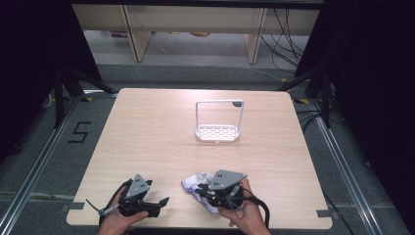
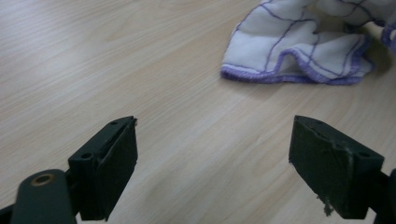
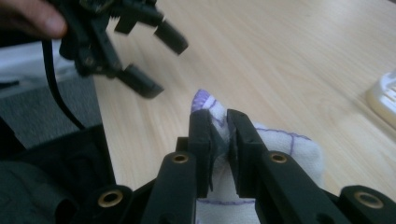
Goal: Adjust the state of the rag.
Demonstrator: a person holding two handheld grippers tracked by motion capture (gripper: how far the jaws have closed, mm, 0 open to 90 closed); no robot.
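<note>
A white cloth with purple stitching lies crumpled near the table's front edge. My right gripper is shut on a fold of the cloth, which bulges out between and above its two black jaws. In the high view the right gripper sits over the cloth, held by a hand. My left gripper stands open just over bare wood, nothing between its jaws, with the cloth lying ahead and to its right. The left gripper is at the front left of the table.
A white wire-framed rack with a perforated base stands upright past the table's middle. The wooden table stretches bare on the left side. Dark floor and cables surround it.
</note>
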